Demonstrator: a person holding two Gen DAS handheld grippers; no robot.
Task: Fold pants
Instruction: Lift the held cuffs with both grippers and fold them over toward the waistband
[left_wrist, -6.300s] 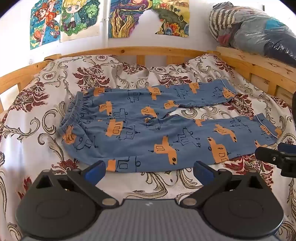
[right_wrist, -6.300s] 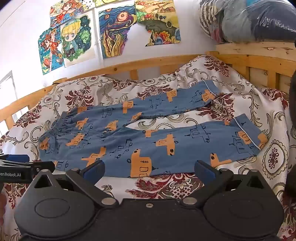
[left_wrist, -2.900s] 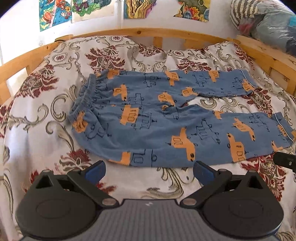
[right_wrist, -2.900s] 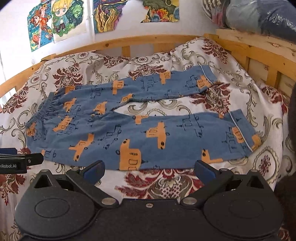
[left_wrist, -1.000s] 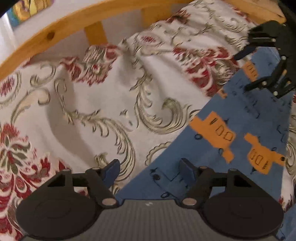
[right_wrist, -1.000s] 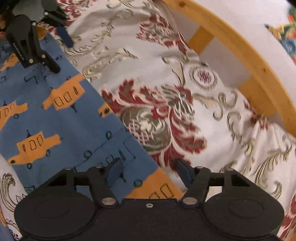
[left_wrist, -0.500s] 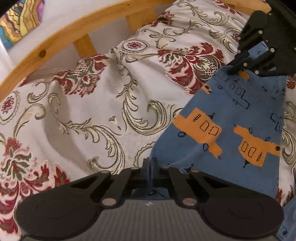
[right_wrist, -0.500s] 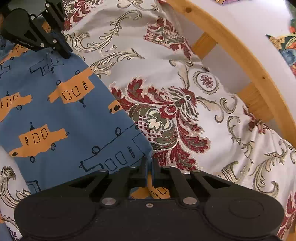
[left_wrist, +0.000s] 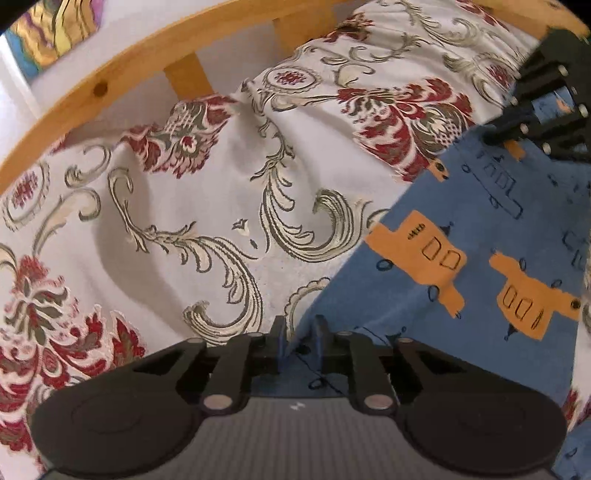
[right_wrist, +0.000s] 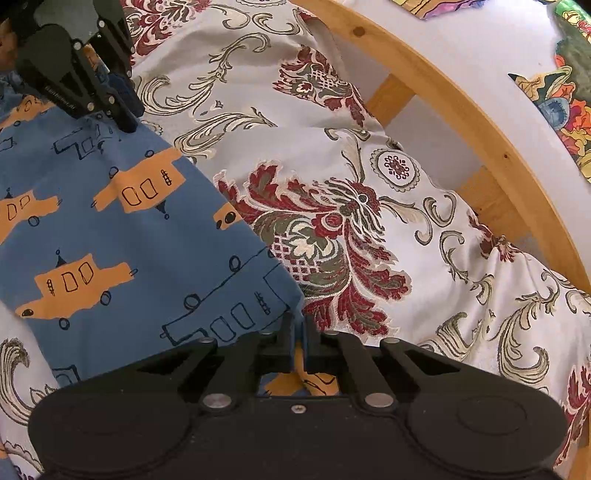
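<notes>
Item: pants (left_wrist: 480, 236), blue cloth printed with orange vehicles and dark line drawings, lying on the bed with one long edge running diagonally across the bedspread (left_wrist: 207, 206). Bedspread: pale ground, red floral medallions and cream scrolls, rumpled into soft folds toward the rail. Bed rail (left_wrist: 122, 70): light wood, curved by the lens, with short upright slats; white wall behind it. Posters: a colourful corner shows at the top left of my left view (left_wrist: 55, 33) and another at the upper right of my right view (right_wrist: 569, 92). My left gripper (left_wrist: 298, 339): fingers drawn almost together, pinching the edge of the blue cloth at the low centre of the view; the fabric rises into the pinch and spreads away to the right. My right gripper (right_wrist: 299, 338): fingers closed nearly flat on another point of the same edge, an orange patch of the print showing just behind the tips. Each gripper appears in the other's view: the right one at the far upper right of the left view, clamped on the cloth edge; the left one at the upper left of the right view, likewise on the edge. The stretch of cloth between the two pinches lies fairly flat and smooth on the bedspread.
</notes>
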